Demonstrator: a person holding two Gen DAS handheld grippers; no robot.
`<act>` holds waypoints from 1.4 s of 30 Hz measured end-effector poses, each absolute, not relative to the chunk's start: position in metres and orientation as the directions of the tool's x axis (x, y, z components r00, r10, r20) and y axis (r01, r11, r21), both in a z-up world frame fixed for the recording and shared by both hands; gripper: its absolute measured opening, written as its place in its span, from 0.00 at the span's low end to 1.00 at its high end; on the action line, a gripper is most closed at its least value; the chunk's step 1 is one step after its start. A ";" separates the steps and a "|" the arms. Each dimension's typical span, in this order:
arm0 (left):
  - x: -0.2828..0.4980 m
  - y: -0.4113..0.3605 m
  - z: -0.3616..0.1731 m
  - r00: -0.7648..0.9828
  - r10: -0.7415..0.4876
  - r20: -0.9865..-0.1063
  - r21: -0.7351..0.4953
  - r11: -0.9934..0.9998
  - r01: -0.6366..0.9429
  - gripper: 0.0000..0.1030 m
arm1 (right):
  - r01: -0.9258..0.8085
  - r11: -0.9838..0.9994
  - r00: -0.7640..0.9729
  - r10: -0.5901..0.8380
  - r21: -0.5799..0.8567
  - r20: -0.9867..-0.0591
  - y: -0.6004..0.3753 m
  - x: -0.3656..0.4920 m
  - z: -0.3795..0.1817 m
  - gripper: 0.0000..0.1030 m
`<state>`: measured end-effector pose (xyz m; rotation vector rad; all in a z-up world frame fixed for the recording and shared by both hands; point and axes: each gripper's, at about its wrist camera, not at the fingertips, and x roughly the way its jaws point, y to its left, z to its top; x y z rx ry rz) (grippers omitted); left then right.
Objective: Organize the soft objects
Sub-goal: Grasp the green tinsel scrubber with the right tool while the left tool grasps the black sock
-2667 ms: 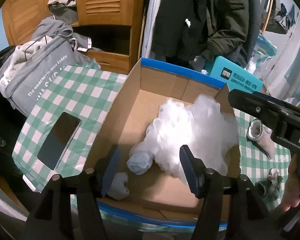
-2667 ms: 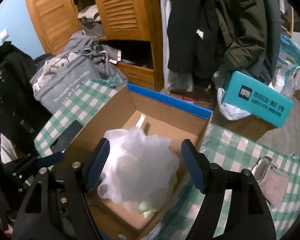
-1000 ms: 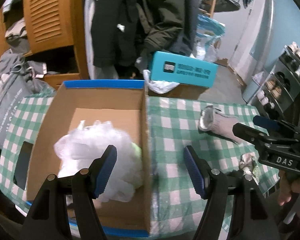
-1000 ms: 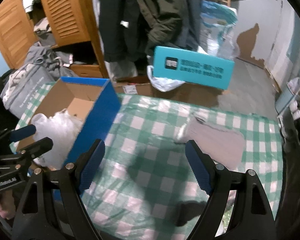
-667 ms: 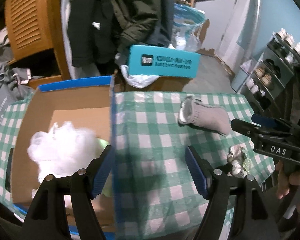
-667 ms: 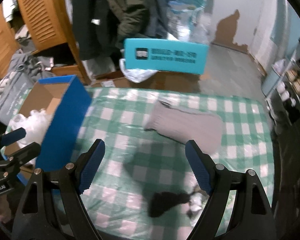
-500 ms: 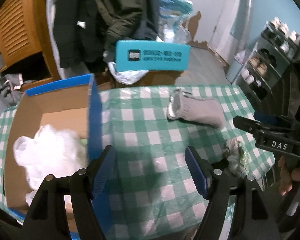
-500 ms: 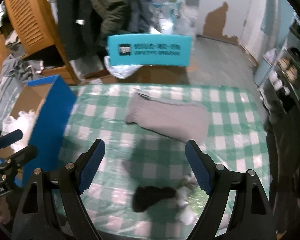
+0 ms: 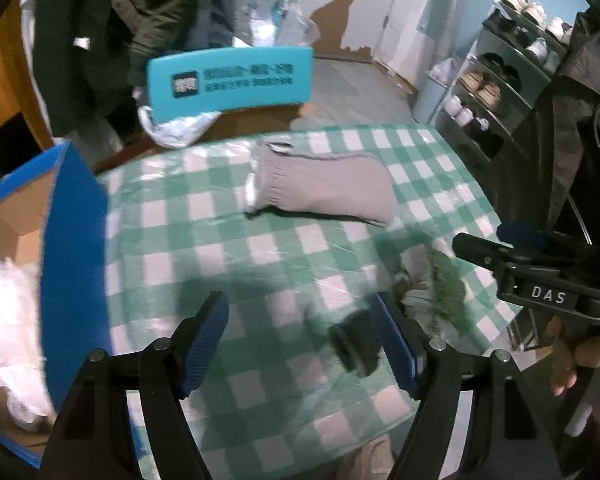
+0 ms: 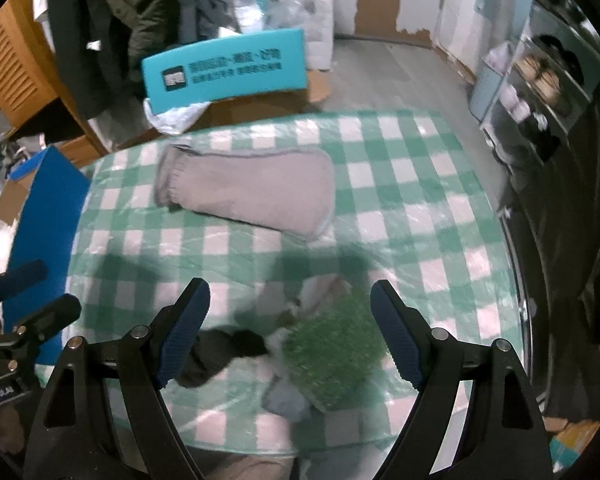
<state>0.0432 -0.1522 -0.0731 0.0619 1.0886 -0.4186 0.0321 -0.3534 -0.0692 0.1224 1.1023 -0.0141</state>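
Right gripper [image 10: 290, 334] wide open, empty | green fuzzy heap [image 10: 334, 350] directly below, nearer than left gripper [image 9: 300, 342], also open | blurred, maybe slippers

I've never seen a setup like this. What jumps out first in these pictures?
Probably the green-and-white checked tablecloth with a grey knitted mitten lying flat near its far side. Closer in, a fuzzy green item sits in a small jumble between the open right gripper. At the left stands a blue-sided cardboard box holding white fluff.
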 end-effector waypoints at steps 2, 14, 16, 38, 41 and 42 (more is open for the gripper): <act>0.043 -0.163 -0.080 0.375 -0.306 -0.875 -0.160 0.915 0.371 0.75 | 0.098 0.990 0.439 0.052 0.106 -0.897 -0.365 0.029 -0.077 0.80; 0.049 -0.217 -0.129 0.275 -0.268 -0.923 -0.125 0.887 0.444 0.76 | 0.210 0.967 0.310 0.074 0.144 -0.948 -0.405 0.026 -0.141 0.80; 0.048 -0.219 -0.136 0.263 -0.259 -0.929 -0.121 0.886 0.447 0.76 | 0.212 0.966 0.297 0.080 0.147 -0.951 -0.405 0.026 -0.146 0.80; 0.047 -0.206 -0.176 0.262 -0.103 -0.960 0.034 0.881 0.471 0.78 | 0.130 0.953 0.243 0.235 0.272 -0.941 -0.372 0.038 -0.165 0.67; 0.052 -0.197 -0.181 0.258 -0.072 -0.964 0.052 0.895 0.443 0.74 | 0.134 0.954 0.253 0.228 0.267 -0.940 -0.372 0.038 -0.159 0.67; 0.054 -0.194 -0.182 0.253 -0.066 -0.965 0.053 0.899 0.434 0.71 | 0.135 0.958 0.258 0.214 0.255 -0.942 -0.372 0.037 -0.157 0.67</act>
